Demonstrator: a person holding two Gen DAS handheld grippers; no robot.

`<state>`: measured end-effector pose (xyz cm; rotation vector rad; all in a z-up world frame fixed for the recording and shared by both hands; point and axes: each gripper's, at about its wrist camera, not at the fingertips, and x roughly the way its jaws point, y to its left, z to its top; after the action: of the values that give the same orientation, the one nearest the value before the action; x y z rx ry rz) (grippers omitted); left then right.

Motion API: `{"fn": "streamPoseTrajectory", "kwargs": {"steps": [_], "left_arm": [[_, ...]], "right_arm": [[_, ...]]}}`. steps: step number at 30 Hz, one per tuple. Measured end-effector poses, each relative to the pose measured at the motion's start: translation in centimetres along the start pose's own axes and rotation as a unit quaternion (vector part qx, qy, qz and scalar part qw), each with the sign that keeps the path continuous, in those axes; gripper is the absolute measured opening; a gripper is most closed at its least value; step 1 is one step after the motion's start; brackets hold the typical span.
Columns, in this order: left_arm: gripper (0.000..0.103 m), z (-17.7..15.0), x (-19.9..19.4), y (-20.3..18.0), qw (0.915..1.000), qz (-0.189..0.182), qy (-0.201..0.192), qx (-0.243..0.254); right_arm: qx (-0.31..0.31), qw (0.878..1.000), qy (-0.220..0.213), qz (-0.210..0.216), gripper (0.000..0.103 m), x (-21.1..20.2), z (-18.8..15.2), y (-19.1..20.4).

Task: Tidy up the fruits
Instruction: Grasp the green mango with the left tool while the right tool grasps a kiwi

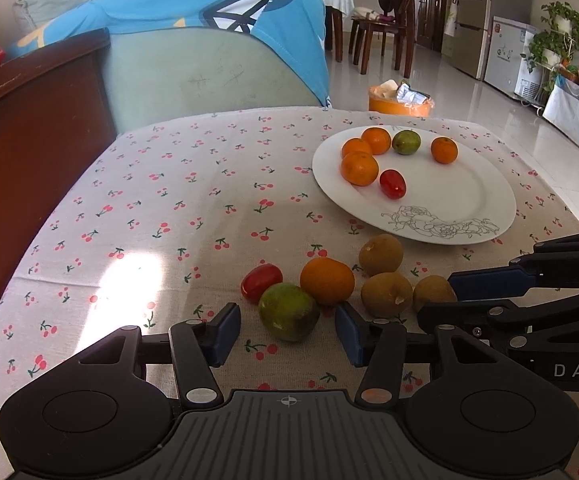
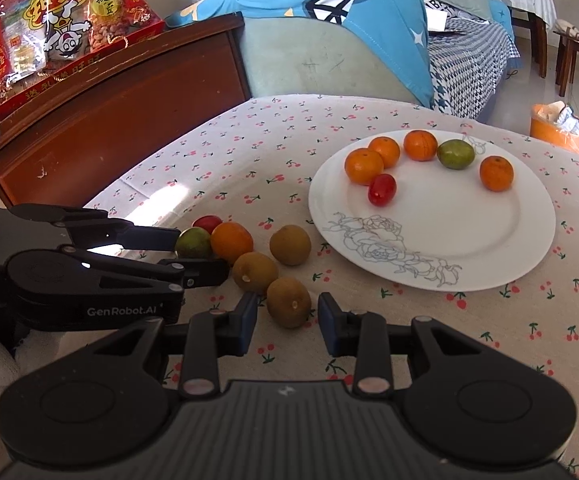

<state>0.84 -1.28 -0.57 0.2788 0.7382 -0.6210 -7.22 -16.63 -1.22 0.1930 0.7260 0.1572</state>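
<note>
My left gripper [image 1: 287, 332] is open around a green fruit [image 1: 288, 311] on the cherry-print cloth, with a gap on each side. Behind it lie a red tomato [image 1: 261, 282] and an orange [image 1: 326, 280]. My right gripper [image 2: 288, 320] stands open around the nearest of three brown fruits [image 2: 288, 302], thin gaps showing beside both pads. The other two brown fruits [image 2: 255, 271] [image 2: 290, 245] lie just beyond. The white plate [image 2: 449, 232] holds several oranges, a green fruit [image 2: 455, 154] and a red tomato [image 2: 382, 189].
A dark wooden cabinet [image 2: 109, 120] with a red snack bag [image 2: 61, 28] stands left of the table. A sofa with a blue cover [image 1: 209, 12] is behind it. An orange bin [image 1: 401, 100] sits on the floor past the far edge.
</note>
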Motion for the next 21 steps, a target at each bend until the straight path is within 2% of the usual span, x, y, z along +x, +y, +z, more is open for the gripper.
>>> {"fn": "streamPoseTrajectory", "kwargs": {"steps": [4,9,11,21], "left_arm": [[0.041,0.0,0.2,-0.1,1.0000,-0.004,0.000,0.001],[0.030,0.1,0.2,-0.3,0.9999,-0.009,-0.001,0.006],[0.030,0.1,0.1,-0.4,0.9999,-0.012,-0.001,0.006],[0.029,0.2,-1.2,-0.5,1.0000,-0.006,0.001,-0.003]], "right_arm": [[0.000,1.000,0.001,0.003,0.034,0.1,0.0,0.0],[-0.003,1.000,0.001,0.003,0.029,0.1,0.0,0.1],[-0.001,1.000,0.001,0.002,0.025,0.1,0.0,0.0],[0.001,1.000,-0.010,0.003,0.024,-0.6,0.2,0.1]]}}
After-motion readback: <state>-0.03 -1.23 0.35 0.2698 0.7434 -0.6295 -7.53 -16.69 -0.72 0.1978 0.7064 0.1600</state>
